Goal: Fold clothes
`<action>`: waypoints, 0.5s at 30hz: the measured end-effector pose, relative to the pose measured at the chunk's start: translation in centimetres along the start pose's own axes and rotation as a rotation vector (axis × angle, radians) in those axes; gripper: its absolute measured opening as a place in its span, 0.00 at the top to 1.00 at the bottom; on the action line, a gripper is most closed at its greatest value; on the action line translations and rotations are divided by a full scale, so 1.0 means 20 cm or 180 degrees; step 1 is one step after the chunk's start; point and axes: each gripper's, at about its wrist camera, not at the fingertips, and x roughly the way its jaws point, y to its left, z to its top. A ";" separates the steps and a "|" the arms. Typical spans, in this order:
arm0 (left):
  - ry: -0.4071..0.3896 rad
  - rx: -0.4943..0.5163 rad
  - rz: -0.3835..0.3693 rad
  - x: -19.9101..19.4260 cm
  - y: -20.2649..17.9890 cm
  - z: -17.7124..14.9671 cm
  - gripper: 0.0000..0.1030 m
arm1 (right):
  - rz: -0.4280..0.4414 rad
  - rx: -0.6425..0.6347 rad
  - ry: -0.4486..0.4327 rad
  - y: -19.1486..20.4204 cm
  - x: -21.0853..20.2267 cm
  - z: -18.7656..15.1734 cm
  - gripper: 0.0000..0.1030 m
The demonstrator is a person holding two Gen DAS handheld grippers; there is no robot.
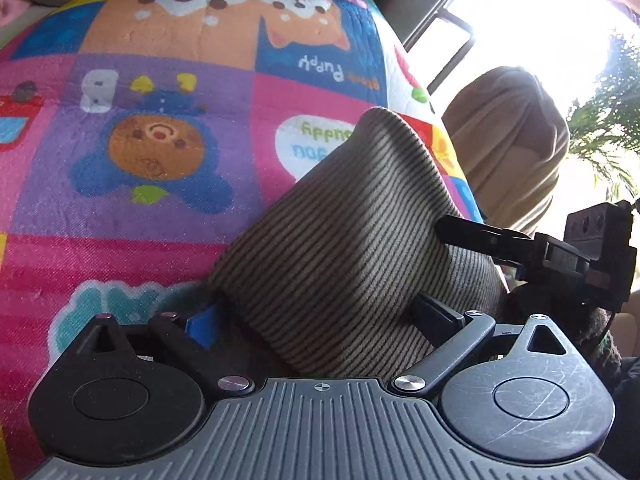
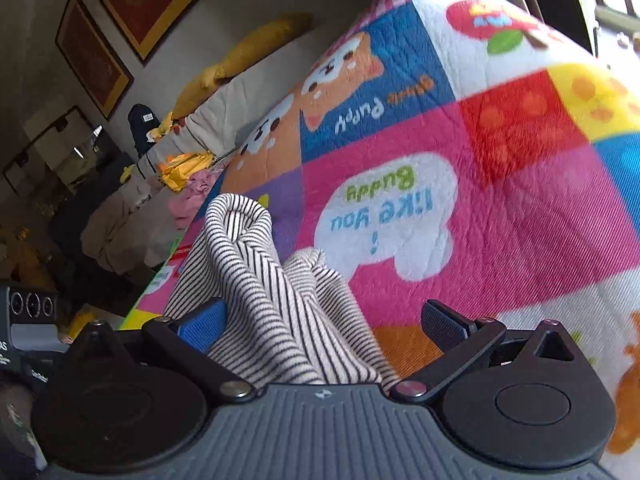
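While the striped garment [image 2: 276, 300] bunches above the quilted bed cover [image 2: 500, 208], you hold its cloth between the spread jaws of both hand-held grippers, left [image 1: 320, 316] and right [image 2: 324, 326]; whether either pinches it is unclear.

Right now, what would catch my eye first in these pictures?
The loud cartoon patchwork quilt fills both views, puppies and speech bubbles all over. A striped garment bunches up between the left gripper fingers, and again between the right gripper fingers, both spread wide.
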 end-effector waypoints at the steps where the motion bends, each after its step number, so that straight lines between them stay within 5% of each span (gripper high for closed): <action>1: 0.0008 -0.0005 -0.0012 -0.01 0.01 0.00 0.04 | 0.0108 0.0175 0.0024 -0.03 0.01 -0.02 0.00; 4: 0.0008 -0.0014 -0.0036 0.00 0.02 0.01 0.03 | 0.0378 0.0644 0.0039 -0.10 0.03 -0.10 0.00; 15: -0.0221 0.0195 0.0203 -0.05 0.07 0.12 0.03 | 0.0598 0.0723 0.0246 0.20 0.01 -0.38 0.00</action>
